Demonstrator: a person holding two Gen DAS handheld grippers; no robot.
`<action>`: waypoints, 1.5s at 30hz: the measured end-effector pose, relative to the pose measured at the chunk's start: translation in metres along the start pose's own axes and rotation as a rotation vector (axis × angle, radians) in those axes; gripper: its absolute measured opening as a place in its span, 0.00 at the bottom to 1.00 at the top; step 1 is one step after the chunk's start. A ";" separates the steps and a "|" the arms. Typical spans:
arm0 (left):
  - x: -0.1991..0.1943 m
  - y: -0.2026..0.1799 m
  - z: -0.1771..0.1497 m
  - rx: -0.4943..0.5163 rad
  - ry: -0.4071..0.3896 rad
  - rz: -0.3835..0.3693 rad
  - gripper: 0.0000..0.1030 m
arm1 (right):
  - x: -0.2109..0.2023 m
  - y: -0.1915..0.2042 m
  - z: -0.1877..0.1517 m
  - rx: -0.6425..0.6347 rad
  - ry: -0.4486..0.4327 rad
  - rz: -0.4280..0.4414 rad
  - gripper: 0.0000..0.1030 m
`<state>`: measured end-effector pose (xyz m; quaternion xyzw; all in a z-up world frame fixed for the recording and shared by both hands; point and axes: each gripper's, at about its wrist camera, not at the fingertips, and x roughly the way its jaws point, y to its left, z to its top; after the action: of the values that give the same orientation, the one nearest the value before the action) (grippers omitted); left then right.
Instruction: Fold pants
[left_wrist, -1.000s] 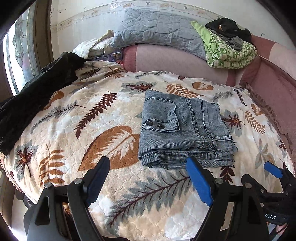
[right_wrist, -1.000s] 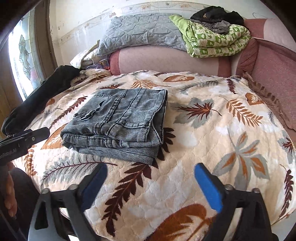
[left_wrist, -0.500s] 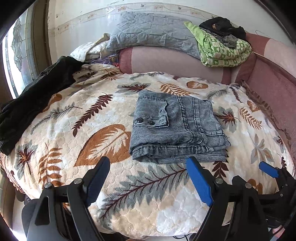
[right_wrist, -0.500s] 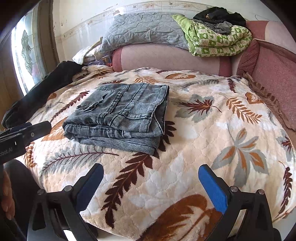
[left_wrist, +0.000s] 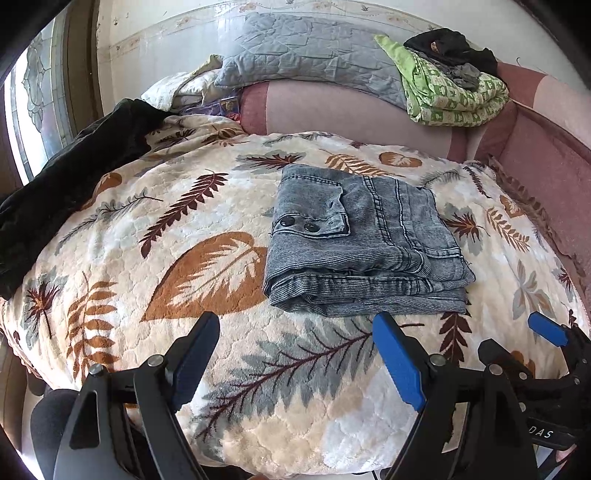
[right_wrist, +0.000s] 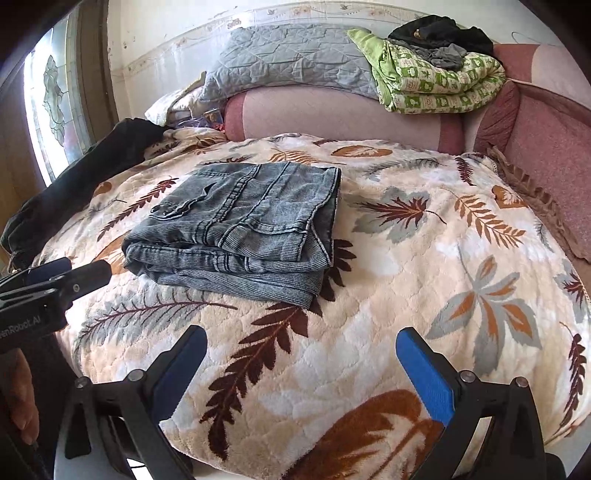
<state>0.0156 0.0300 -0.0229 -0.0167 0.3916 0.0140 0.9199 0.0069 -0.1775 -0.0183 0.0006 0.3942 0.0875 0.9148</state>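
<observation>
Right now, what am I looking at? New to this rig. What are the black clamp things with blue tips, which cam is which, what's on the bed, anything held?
The black clamps are hand-held grippers, one in each of a person's hands; no robot arm is involved. Each carries a fisheye camera looking forward along its two fingers. One picture looks out over the left gripper, the other over the right gripper. The blue tips are finger pads.

On the leaf-patterned blanket lies a pair of grey denim pants, already folded into a compact stack. Behind sit a grey quilt and a green patterned blanket; dark cloth lies on the left.

Both grippers are open, near the bed's front edge, holding nothing.
</observation>
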 end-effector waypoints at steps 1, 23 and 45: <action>0.001 0.000 0.002 -0.002 0.005 0.005 0.83 | 0.000 -0.002 0.001 0.006 -0.002 0.001 1.00; -0.003 0.000 0.010 -0.011 0.015 0.002 0.87 | 0.001 -0.002 0.002 0.006 0.008 -0.008 1.00; -0.016 0.000 0.028 0.016 -0.028 -0.011 0.87 | -0.012 0.038 0.026 -0.136 0.028 -0.015 1.00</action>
<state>0.0244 0.0311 0.0083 -0.0110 0.3788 0.0061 0.9254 0.0116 -0.1402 0.0114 -0.0659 0.4002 0.1074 0.9077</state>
